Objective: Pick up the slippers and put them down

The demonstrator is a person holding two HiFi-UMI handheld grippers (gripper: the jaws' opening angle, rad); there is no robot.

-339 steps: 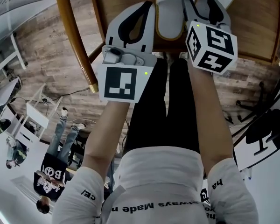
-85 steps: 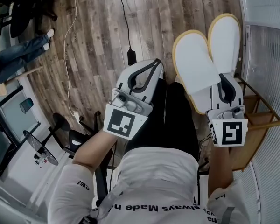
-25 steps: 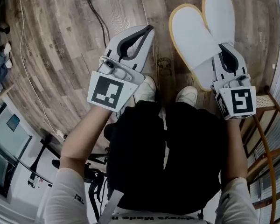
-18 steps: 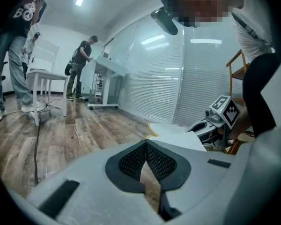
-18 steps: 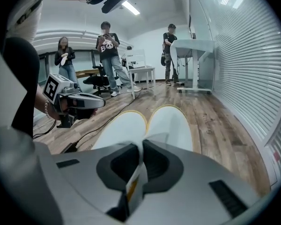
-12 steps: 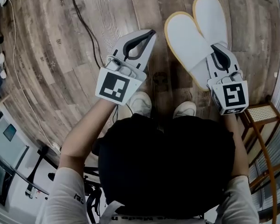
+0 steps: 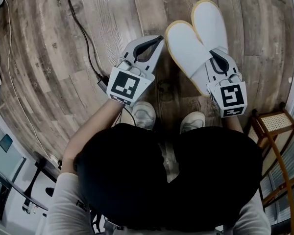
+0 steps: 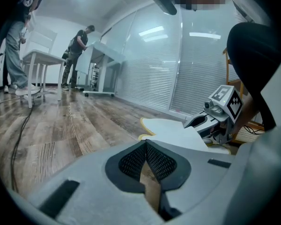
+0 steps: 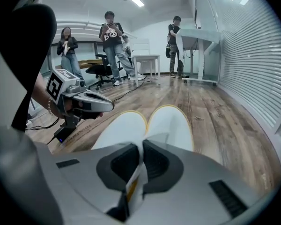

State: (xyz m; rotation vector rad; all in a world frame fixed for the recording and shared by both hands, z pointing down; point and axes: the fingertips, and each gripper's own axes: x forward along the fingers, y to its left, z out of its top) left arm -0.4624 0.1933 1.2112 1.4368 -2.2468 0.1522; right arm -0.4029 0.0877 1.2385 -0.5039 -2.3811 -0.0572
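Head view, left to right:
- Black cable (image 7: 83, 33) runs over the plank floor (image 7: 49, 82).
- Left claw (image 7: 159, 38) points away from the person, just past their shoes (image 7: 144, 114).
- The pair of white slippers (image 7: 186, 48) has yellow edging. Toes point away from the person and the heels overlap.
- Right claw (image 7: 213, 54) sits on the heel end of the pair.
- Cane-seat chair (image 7: 277, 122) is at the far right, apart from the rest.

Left gripper view:
- Left claw (image 8: 145, 145) is closed, mesh pads meeting at the tips with nothing between them. Only floor (image 8: 61, 125) shows through the slot behind the tips.
- Not visible from the head: the slippers (image 8: 171, 128) in side profile, low over the boards, with the right claw (image 8: 192, 122) at their rear.
- Slatted blinds (image 8: 150, 74) stand behind.

Right gripper view:
- Right claw (image 9: 141, 146) is clamped tight on both slippers (image 9: 171, 121). White fabric and a yellow strip are pinched between the pads, a detail the head view hides under the claw body.
- The soles fan forward side by side.
- Left claw (image 9: 110, 108) hangs to their left, close but not touching.
- Three people (image 9: 113, 46) stand far back.

No view settles whether the toes touch the floor
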